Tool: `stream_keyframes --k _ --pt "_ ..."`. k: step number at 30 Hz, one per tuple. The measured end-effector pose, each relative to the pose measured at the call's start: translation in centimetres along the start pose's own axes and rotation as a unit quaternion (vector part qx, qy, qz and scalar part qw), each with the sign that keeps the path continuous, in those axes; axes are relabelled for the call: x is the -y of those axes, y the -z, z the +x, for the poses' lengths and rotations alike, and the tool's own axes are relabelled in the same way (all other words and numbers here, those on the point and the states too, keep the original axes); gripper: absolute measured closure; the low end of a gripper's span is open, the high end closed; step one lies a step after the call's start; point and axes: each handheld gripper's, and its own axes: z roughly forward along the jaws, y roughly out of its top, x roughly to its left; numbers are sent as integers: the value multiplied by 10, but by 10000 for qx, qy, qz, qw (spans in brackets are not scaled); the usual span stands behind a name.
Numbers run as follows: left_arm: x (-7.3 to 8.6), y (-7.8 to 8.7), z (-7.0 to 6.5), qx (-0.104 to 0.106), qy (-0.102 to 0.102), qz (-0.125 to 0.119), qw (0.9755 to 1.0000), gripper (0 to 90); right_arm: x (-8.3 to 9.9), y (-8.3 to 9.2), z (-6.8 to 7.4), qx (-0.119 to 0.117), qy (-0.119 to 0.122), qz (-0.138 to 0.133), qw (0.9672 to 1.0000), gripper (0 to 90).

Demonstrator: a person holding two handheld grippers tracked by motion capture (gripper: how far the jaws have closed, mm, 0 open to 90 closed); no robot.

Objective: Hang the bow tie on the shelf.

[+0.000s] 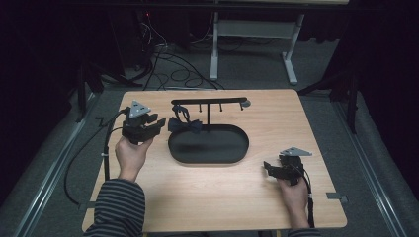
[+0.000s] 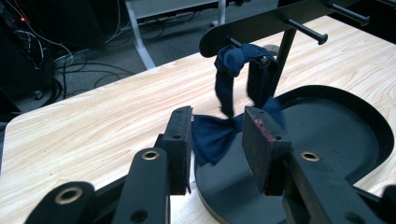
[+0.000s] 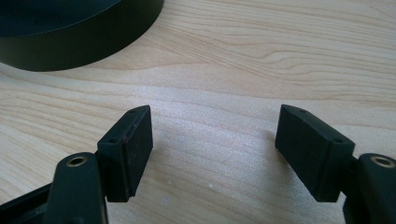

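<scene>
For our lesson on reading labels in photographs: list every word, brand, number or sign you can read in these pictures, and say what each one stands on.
None: no readable text in any view.
The bow tie, the black stand, its black tray, the wooden table and both grippers are unmarked.
The small red light among the cables behind the table is a glow, not a sign.

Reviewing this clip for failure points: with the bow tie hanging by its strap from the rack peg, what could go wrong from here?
1. The bow tie hangs from the end peg of the rack by a bunched strap; a nudge might slip it off into the tray.
2. The left gripper has open jaws flanking the bow without pressing it; pulling away carelessly could snag the fabric.
3. The right gripper rests apart, open, and could not steady the rack quickly.
</scene>
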Motion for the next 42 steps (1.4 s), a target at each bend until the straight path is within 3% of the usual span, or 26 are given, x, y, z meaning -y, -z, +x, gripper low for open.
stream_keyframes --k 42 --pt "25 29 -2 129 207 -97 9997 606 0 0 0 -6 3 -2 10000 287"
